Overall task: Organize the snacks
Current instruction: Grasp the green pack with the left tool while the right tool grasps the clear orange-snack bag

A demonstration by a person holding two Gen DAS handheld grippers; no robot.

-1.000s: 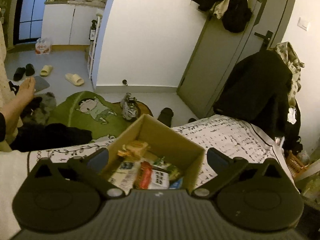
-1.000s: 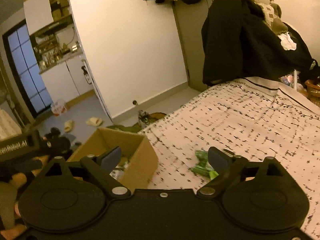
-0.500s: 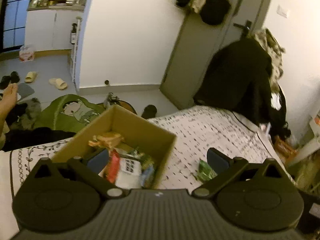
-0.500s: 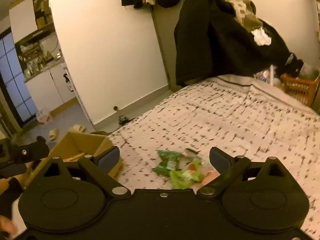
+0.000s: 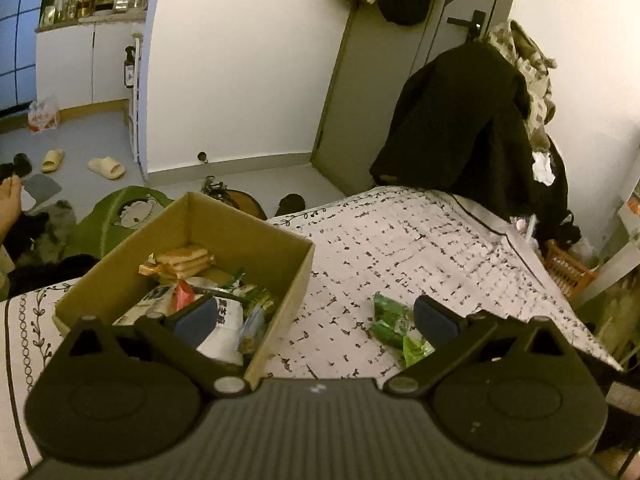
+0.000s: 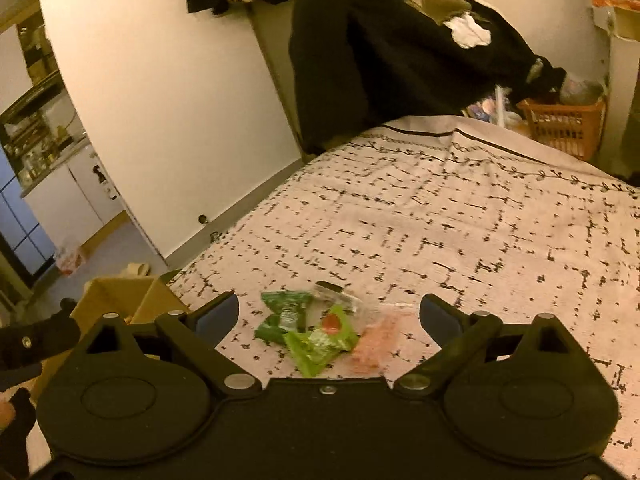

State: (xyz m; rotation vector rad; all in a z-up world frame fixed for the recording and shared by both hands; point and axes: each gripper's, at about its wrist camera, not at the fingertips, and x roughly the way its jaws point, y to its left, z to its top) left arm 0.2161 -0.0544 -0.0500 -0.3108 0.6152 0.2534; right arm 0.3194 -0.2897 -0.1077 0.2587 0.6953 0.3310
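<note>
An open cardboard box (image 5: 280,268) sits on the patterned bedspread (image 5: 420,248), holding several snack packets (image 5: 224,316). Loose green snack packets (image 5: 390,328) lie on the bed to its right. My left gripper (image 5: 316,316) is open and empty, its left finger over the box and its right finger by the green packets. In the right wrist view, green packets (image 6: 308,328), a clear packet (image 6: 340,294) and a pink packet (image 6: 374,342) lie between the open fingers of my right gripper (image 6: 330,316), which is empty. The box's corner (image 6: 120,292) shows at the left.
A dark coat (image 5: 460,120) hangs on a chair at the bed's far end. An orange basket (image 6: 564,124) stands beyond the bed. Slippers (image 5: 106,168), a green rug (image 5: 116,216) and clothes lie on the floor. A door (image 5: 380,80) is behind.
The left gripper swung right, so the box moved left in view and the green packets appeared. The right gripper moved right and closer, bringing the loose packets between its fingers.
</note>
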